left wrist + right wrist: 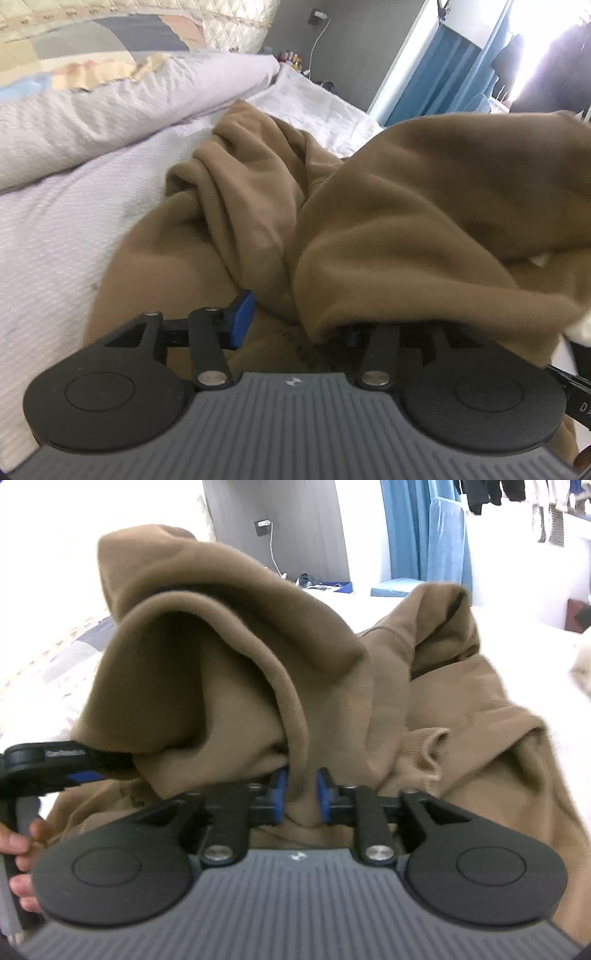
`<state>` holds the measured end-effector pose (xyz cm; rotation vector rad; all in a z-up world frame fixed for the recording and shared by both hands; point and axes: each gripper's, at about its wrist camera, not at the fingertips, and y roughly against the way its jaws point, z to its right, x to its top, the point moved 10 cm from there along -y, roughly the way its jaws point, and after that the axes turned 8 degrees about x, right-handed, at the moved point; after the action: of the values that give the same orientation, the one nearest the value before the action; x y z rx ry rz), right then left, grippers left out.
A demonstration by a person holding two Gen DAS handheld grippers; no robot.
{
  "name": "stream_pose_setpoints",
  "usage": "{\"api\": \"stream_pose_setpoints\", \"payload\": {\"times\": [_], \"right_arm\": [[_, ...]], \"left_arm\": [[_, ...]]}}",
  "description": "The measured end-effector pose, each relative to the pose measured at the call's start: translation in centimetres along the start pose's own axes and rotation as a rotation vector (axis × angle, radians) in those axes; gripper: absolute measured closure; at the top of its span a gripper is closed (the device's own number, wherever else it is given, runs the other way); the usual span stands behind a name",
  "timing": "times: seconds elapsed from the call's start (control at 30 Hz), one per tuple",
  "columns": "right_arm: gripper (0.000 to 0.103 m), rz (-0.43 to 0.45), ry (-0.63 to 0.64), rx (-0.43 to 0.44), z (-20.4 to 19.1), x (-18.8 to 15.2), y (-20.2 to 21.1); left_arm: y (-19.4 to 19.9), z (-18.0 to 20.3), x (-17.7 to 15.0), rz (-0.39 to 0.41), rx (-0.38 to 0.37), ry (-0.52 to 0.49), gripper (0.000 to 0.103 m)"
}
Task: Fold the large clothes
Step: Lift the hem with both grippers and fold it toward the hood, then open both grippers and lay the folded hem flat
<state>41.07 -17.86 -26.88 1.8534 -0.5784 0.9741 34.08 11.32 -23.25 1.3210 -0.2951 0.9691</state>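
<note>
Beside the pillow [122,110], the brown sweatshirt [406,206] hides one blue pad.

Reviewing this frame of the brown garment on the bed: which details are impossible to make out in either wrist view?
- Left wrist view: the left claw has its right finger buried under a fold of the brown garment.
- Right wrist view: whether the right claw pads press the fold between them is unclear.
- Right wrist view: the bed is overexposed; the garment's full outline is bunched.
</note>
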Motion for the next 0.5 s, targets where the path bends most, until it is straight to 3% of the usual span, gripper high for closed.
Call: {"api": "stream_pose_setpoints", "payload": {"times": [0.07, 0.1, 0.3, 0.5], "right_arm": [[0.036, -0.007, -0.021, 0.017, 0.2, -0.1, 1.2], [0.032, 0.004, -0.038, 0.037, 0.3, -0.1, 1.9], [0.030, 0.078, -0.143, 0.115, 0.6, 1.0, 6.1], [0.030, 0.176, -0.140, 0.155, 0.1, 3.0, 8.4]], "left_arm": [[1.3, -0.3, -0.1, -0.009, -0.008, 0.020, 0.049], [2.1, -0.4, -0.2, -0.003, -0.017, 0.025, 0.048], [6.5, -0.5, -0.7, 0.041, -0.021, 0.019, 0.047], [10.1, 0.8, 0.1, 0.129, -0.078, 0.006, 0.046]]}}
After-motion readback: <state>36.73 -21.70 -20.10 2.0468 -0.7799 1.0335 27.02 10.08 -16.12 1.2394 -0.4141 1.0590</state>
